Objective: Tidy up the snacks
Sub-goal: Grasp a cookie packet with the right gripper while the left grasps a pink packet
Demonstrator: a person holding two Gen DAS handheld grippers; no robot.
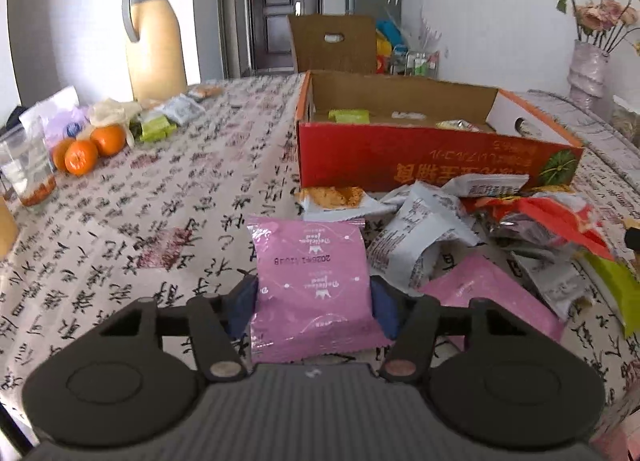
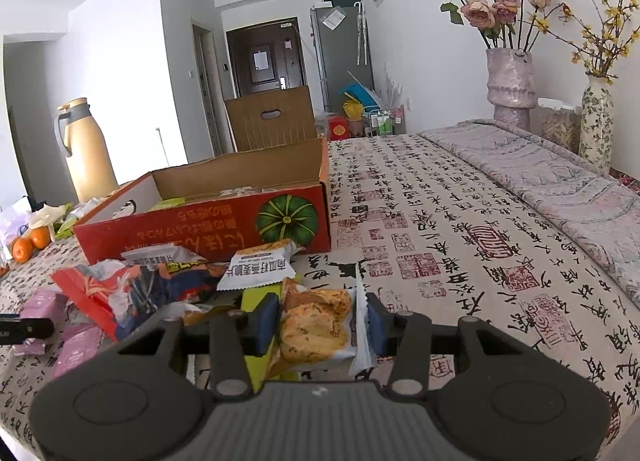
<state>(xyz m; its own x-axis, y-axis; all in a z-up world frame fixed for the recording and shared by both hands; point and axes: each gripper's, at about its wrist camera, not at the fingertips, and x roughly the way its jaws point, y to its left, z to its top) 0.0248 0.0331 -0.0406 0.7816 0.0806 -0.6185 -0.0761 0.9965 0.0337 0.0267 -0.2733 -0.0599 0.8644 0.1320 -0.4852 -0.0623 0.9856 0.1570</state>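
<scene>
We are mid-pickup with both hands: our left gripper (image 1: 314, 301) pinches a pink packet (image 1: 310, 281), our right gripper (image 2: 320, 319) pinches a clear-wrapped pastry (image 2: 314, 325). The red cardboard box (image 1: 400, 159) sits at twelve o'clock beyond the loose snack pile (image 1: 500, 229). Next, we judge, both need carrying over its near wall and releasing inside.

The red box (image 1: 400, 157) wall hides most, perhaps all, snacks inside.

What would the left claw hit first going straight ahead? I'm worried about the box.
Probably the red cardboard box; the left claw, shut on a pink packet, points toward its near wall, though depth is unclear.
</scene>
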